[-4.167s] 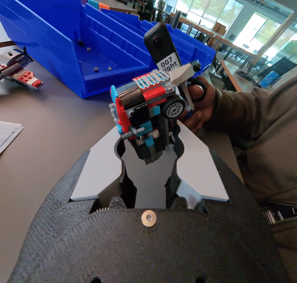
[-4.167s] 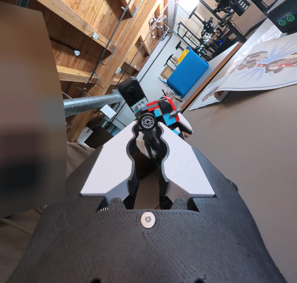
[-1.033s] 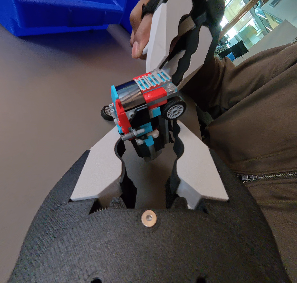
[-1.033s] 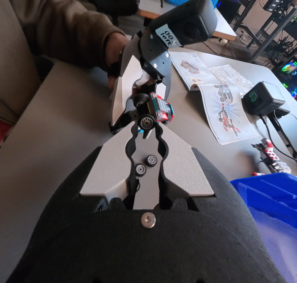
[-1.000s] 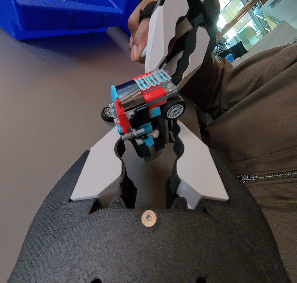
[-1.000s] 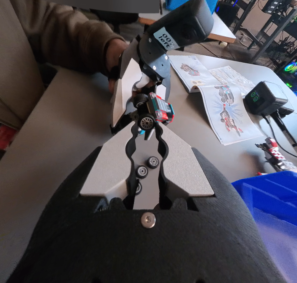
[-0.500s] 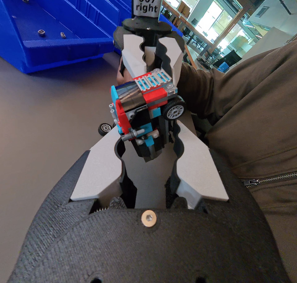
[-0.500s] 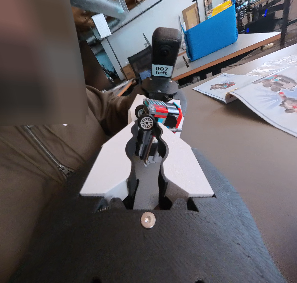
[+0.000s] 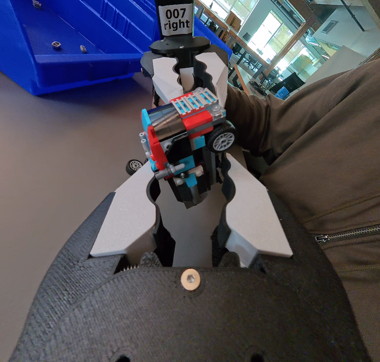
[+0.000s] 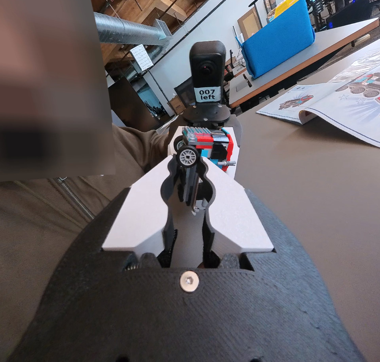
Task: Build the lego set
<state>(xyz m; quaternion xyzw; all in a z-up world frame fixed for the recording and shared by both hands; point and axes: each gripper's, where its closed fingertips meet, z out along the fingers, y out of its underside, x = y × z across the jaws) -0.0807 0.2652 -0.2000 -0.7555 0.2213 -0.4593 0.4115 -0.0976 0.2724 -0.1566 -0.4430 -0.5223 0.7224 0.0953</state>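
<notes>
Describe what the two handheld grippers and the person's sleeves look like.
Both grippers, left gripper and right gripper, have textured black bodies, pale grey wedge-shaped jaws with wavy black inner pads, and a silver screw. Each carries a black camera bearing a white label. The sleeves are olive-brown, with a zip.

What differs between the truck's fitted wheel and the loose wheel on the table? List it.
The fitted wheel is raised on the toy truck; the loose wheel sits on the table. The fitted wheel shows almost whole; the loose wheel is partly behind a finger. Both: black tyre, grey spokes.
</notes>
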